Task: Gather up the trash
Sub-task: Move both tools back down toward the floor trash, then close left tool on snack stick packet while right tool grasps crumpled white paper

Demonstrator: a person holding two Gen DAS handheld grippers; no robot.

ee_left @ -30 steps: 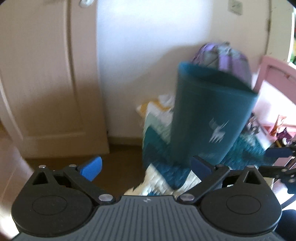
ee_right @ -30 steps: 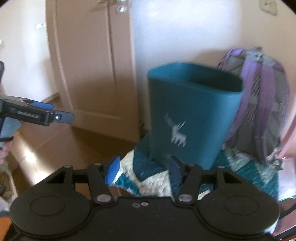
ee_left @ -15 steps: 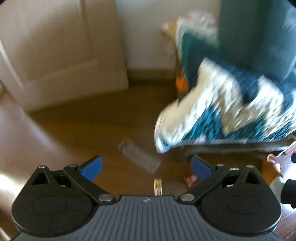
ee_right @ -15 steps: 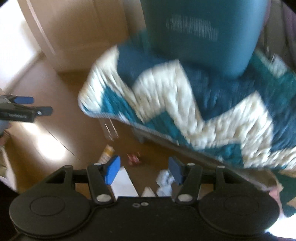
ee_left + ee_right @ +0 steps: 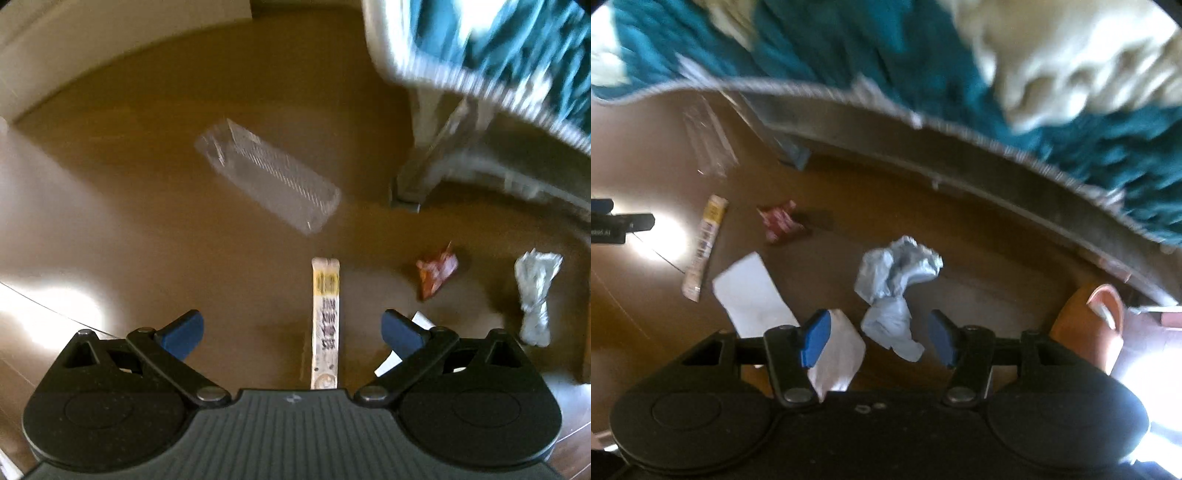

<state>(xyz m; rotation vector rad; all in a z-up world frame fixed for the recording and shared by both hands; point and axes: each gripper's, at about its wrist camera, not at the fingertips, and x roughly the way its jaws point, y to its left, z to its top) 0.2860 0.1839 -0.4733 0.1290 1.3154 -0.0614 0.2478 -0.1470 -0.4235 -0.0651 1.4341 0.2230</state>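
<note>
Looking down both wrist views, we recorded each gripper with its jaws spread wide and empty above a brown wooden floor (image 5: 147, 229). Motion blur softened most edges. The left gripper (image 5: 291, 332) hovered over a long, flat printed wrapper (image 5: 325, 325), whose near end was hidden under the gripper body. Beyond it lay a ribbed, clear plastic tray (image 5: 269, 177), hard to separate from the floor. A crinkled red wrapper (image 5: 436, 277) lay to the right, apart from the others. The right gripper (image 5: 879, 338) hung over a crumpled pale-blue tissue (image 5: 894, 284), whose lower end showed between the blue fingertips (image 5: 814, 338). A flat white paper sheet (image 5: 750, 291) and a folded white napkin (image 5: 838, 354) were partly covered by the left finger. A teal-and-cream knitted blanket (image 5: 1071, 74) overhung a bed frame (image 5: 960, 162), cut off at the top. An orange object (image 5: 1086, 332) at right was unidentifiable.
</note>
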